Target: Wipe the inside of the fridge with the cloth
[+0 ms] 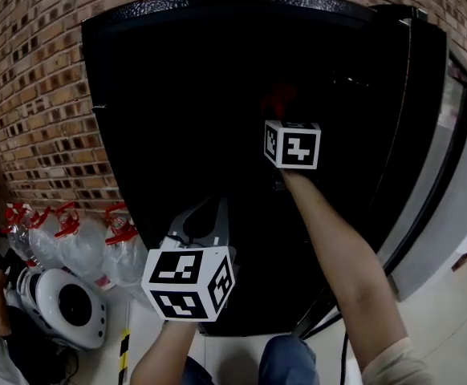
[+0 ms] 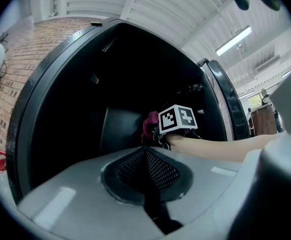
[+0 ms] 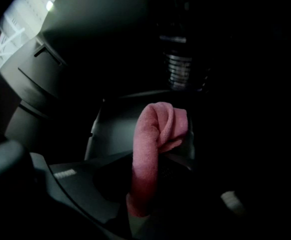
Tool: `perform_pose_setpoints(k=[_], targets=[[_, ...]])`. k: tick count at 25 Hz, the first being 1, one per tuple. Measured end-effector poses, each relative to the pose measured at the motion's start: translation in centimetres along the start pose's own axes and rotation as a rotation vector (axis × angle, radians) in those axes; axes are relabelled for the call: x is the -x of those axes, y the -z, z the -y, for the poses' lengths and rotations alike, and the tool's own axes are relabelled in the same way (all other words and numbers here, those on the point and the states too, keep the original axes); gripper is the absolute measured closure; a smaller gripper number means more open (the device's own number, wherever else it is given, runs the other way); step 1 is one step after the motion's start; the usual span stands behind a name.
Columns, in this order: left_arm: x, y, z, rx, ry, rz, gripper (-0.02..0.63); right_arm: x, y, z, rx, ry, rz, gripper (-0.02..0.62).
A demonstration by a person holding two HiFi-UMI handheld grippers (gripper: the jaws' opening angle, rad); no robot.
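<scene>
We see the fridge (image 1: pixel 217 2) standing open, its inside very dark and its door (image 1: pixel 446 183) swung out on the fridge's right side. The right gripper (image 3: pixel 148 184) reaches deep into the fridge at the end of a bare forearm (image 1: pixel 338 255), with only its marker cube catching light in the head view. Its jaws are clamped on the pink cloth (image 3: pixel 153 139), which rises from between them and folds over at the top, well inside the fridge. We cannot tell whether the cloth touches any inner wall of the fridge. Deeper in the fridge, above the cloth, we make out a ribbed fitting (image 3: pixel 183 69). The left gripper (image 2: pixel 146 171) hangs outside the fridge, in front of the lower part of its opening and pointed into it. Its meshed pads (image 2: pixel 163 171) are pressed together with nothing between them. A brick wall (image 1: pixel 33 95) runs behind and to the left of the fridge. On the floor at the fridge's left foot stand clear bottles with red caps (image 1: pixel 81 243), and beside them lies a round white appliance (image 1: pixel 69 303).
</scene>
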State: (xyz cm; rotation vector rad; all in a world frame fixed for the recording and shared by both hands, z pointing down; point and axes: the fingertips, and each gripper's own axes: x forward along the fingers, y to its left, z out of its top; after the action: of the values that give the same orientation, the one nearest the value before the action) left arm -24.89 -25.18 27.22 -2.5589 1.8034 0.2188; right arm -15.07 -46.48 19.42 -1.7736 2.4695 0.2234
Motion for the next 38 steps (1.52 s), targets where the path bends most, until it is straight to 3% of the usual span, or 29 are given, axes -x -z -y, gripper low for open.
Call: perform_pose_setpoints(k=[13, 23, 28, 32, 38], targets=[[0.0, -0.6, 1.3, -0.003, 0.003, 0.024, 0.591, 9.9, -2.5, -1.7, -0.042, -0.058, 0.085, 0.538], [-0.1, 0.1, 2.7, -0.022, 0.028, 0.003, 0.591, 19.7, -2.4, -4.1, 0.049, -0.084, 0.155, 0.538], [0.0, 0.1, 3.0, -0.023, 0.021, 0.003, 0.591, 21.5, -2.4, -3.8, 0.086, -0.074, 0.168, 0.538], [0.8, 0.0, 2.7, -0.021, 0.004, 0.009, 0.591, 21.7, -2.1, -6.4, 0.092, -0.171, 0.187, 0.537], [4.1, -0.8, -0.4, -0.014, -0.089, 0.018, 0.591, 20.8, -0.5, -14.6, 0.085, -0.429, 0.192, 0.537]])
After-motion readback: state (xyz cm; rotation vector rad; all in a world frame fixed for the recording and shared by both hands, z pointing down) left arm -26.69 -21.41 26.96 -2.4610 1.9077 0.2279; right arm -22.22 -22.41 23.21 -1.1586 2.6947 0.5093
